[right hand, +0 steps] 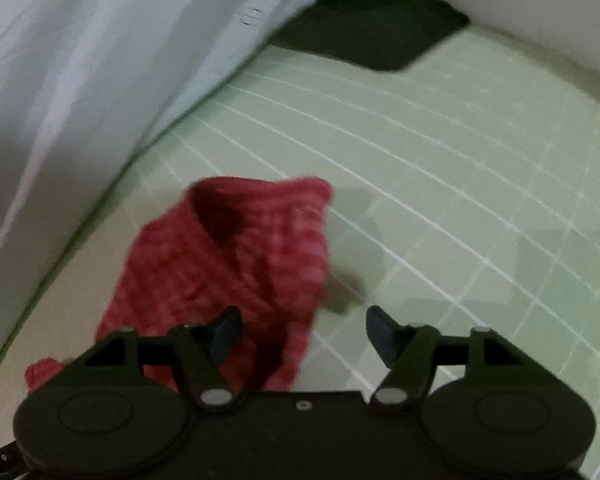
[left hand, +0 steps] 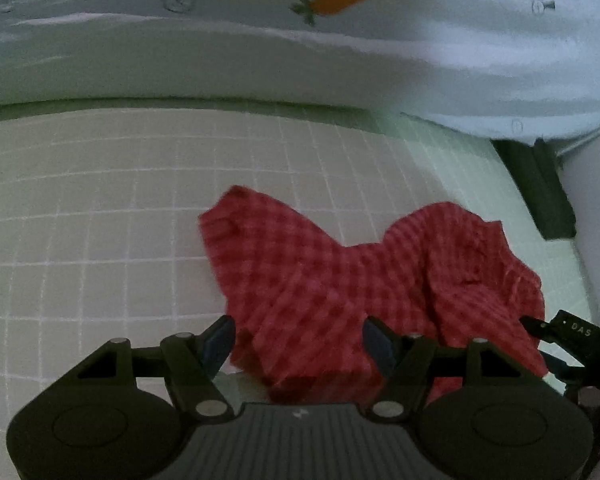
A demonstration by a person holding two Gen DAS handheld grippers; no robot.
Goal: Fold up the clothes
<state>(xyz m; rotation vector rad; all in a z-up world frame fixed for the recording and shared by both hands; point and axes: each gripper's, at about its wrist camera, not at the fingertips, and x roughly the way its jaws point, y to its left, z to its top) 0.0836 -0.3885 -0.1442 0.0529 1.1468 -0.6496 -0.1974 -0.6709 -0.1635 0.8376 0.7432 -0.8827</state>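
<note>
Item: red-and-pink checked cloth garment (left hand: 364, 280), crumpled, lying on the pale green grid-lined cutting-mat surface (left hand: 100, 208), near its front edge.

Left tongs (left hand: 298, 342): spread wide, nothing held, just above the garment's near edge.

Right tongs (right hand: 302, 334): spread wide, nothing held; the garment sits mostly under the left finger (right hand: 224, 332).

Far side: white carrot-print fabric (left hand: 340, 48); dark flat block (right hand: 372, 28).

Risks, judged: closing on bunched folds would catch several layers; an off-centre right grip would miss the hem; uneven lifting would drag the garment.
</note>
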